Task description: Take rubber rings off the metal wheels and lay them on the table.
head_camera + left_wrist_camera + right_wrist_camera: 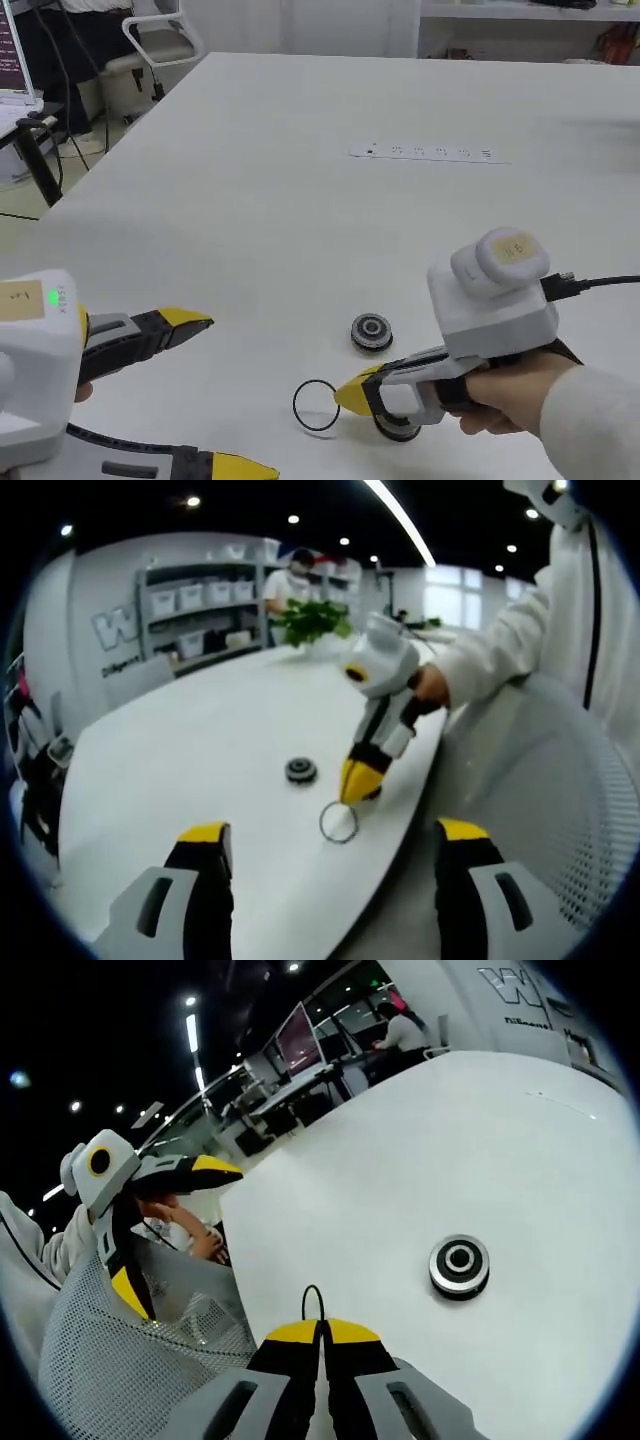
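A thin black rubber ring (297, 396) lies on the white table (300, 220) near its front edge. My right gripper (345, 395) is shut on the ring's right edge; the ring (313, 1292) sticks out from the closed yellow tips (320, 1328). A dark wheel (398, 430) sits partly hidden under this gripper. A second metal wheel (372, 332) stands free just behind; it still carries a dark rim (459, 1265). My left gripper (225, 392) is open at the lower left, well apart from the ring (327, 832) and the wheel (301, 770).
A strip of sockets (430, 152) is set into the table farther back. A chair (150, 45) and a desk stand beyond the table's left edge. A mesh chair back (560, 810) is close to the front edge. A person stands by shelves far off.
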`<state>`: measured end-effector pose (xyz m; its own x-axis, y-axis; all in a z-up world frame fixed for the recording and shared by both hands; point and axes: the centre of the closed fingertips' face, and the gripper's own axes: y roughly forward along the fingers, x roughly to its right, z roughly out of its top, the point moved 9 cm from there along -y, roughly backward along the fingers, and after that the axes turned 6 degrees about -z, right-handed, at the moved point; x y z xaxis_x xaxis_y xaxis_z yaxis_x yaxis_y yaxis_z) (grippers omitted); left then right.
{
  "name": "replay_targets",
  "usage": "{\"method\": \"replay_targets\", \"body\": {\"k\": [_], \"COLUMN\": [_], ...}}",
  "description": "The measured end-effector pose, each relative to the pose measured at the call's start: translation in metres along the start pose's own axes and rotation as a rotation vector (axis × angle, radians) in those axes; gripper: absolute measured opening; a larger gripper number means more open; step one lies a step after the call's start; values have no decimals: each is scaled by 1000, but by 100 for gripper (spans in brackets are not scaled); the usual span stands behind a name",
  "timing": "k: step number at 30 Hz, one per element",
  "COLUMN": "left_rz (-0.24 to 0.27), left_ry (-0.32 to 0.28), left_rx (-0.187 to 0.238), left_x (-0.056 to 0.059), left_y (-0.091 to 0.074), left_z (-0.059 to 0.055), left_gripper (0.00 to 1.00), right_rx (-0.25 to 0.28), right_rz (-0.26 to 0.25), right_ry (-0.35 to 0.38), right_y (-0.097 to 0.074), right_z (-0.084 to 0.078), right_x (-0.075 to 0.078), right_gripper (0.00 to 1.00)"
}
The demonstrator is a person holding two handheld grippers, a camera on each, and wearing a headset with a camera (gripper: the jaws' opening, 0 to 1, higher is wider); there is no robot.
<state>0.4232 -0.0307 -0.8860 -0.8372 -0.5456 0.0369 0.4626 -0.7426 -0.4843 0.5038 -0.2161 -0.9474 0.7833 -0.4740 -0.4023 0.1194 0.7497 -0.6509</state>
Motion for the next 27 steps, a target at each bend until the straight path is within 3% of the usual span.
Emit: {"method": "replay_targets", "body": {"k": [10,27], "left_rz": [-26,-38], "left_ry": [-1,-3], "left_rx": [5,0], "left_x": [1,2], "left_y": [1,1], "left_z": [0,-1], "left_gripper": [84,84], "right_rx": [-32,-18], "right_rz": [-13,-36], "right_ry": [-46,-93], "right_y": [5,5], "right_z": [-4,-1], "right_x": [-2,0], "right_gripper": [0,4]}}
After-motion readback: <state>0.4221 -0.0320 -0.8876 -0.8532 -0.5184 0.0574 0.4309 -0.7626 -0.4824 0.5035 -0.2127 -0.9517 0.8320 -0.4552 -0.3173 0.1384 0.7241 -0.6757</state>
